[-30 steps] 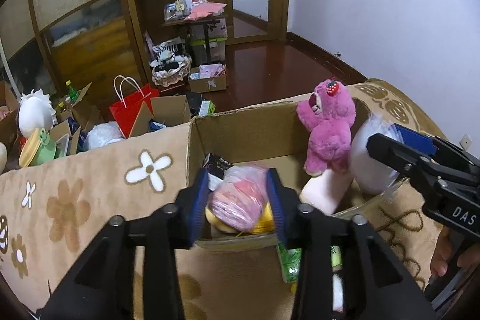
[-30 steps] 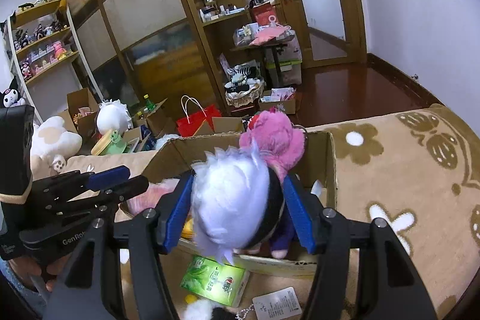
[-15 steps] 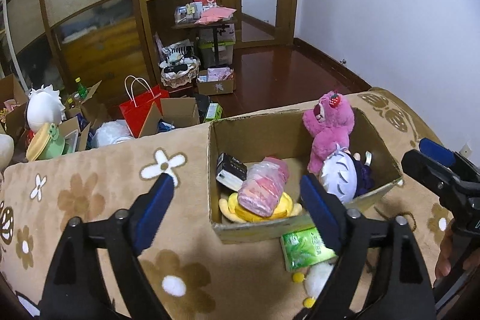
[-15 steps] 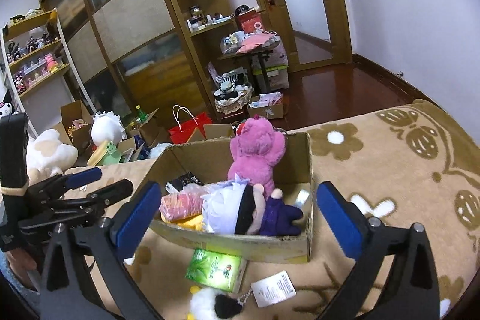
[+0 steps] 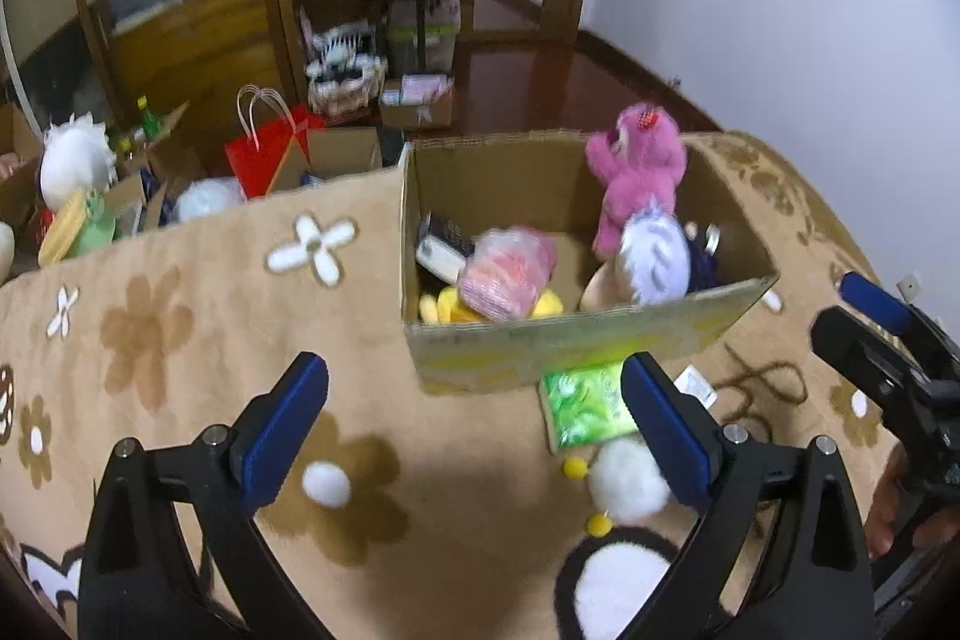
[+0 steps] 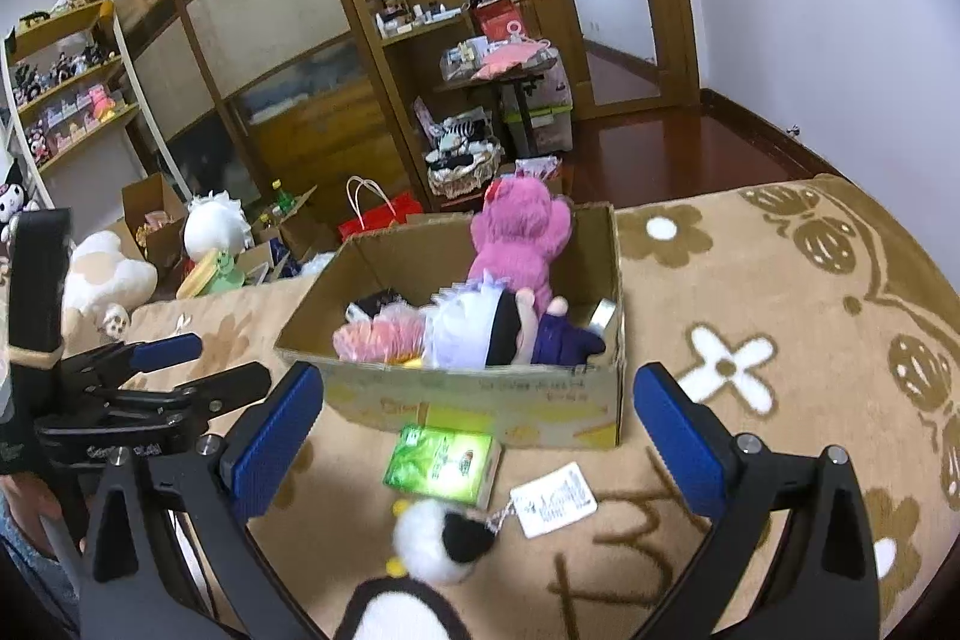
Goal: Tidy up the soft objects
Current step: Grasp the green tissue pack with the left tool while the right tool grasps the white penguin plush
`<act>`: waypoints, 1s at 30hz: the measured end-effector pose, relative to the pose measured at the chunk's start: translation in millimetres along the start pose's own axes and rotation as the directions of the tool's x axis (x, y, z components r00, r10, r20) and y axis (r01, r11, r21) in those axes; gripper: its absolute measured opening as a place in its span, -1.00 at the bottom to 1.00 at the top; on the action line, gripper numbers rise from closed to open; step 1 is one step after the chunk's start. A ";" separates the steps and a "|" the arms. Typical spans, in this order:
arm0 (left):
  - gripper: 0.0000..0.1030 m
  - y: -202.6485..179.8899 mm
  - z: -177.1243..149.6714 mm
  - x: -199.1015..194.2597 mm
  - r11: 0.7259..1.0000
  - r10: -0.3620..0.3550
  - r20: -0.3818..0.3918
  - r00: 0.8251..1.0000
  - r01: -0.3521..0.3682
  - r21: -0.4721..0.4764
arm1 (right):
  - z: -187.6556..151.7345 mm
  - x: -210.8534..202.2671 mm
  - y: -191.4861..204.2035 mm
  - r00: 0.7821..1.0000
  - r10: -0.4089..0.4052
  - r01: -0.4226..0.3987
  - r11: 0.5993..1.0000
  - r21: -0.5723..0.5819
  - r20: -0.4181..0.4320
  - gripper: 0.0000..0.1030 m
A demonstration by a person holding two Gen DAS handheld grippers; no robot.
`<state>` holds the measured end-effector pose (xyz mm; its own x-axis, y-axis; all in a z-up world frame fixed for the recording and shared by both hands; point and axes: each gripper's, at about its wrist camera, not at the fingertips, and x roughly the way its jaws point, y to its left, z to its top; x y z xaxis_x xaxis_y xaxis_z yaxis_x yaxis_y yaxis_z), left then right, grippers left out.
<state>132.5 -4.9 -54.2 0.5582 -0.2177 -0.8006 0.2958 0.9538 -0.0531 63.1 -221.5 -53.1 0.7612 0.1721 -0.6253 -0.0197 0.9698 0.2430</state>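
A cardboard box stands on a tan flowered blanket. In it are a pink bear plush, a white-haired doll, a pink bagged item and a yellow plush. My left gripper is open and empty, in front of the box. My right gripper is open and empty, also in front. A green packet and a small black-and-white plush lie before the box.
A penguin plush lies at the near edge. A paper tag lies beside the packet. Behind the bed are a red bag, open cartons, white plush toys and wooden shelves.
Both grippers opened and let go: the pink bagged item and the white-haired doll now lie in the box. Both grippers have pulled back from the box.
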 end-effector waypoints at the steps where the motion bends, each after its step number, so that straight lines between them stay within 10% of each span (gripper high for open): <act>1: 0.89 0.0 -1.6 3.2 1.000 0.005 -0.014 1.000 -0.005 0.006 | -1.8 0.2 1.8 1.000 -0.004 0.004 1.000 -0.005 -0.007 1.00; 18: 0.89 5.7 -9.9 34.6 0.987 -0.137 -0.131 0.982 0.124 -0.106 | -52.2 33.7 10.8 0.981 -0.003 -0.003 0.999 -0.033 -0.196 0.92; 30: 0.88 -15.6 -15.4 68.9 0.984 -0.175 -0.200 0.964 0.162 -0.080 | -77.5 72.5 10.4 0.942 0.048 -0.055 0.998 -0.013 -0.333 0.41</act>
<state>154.4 -31.6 -117.7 0.3319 -0.3351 -0.8818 0.3194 0.9195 -0.2292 67.9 -185.6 -153.4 0.5001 0.2657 -0.8242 -0.0701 0.9611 0.2673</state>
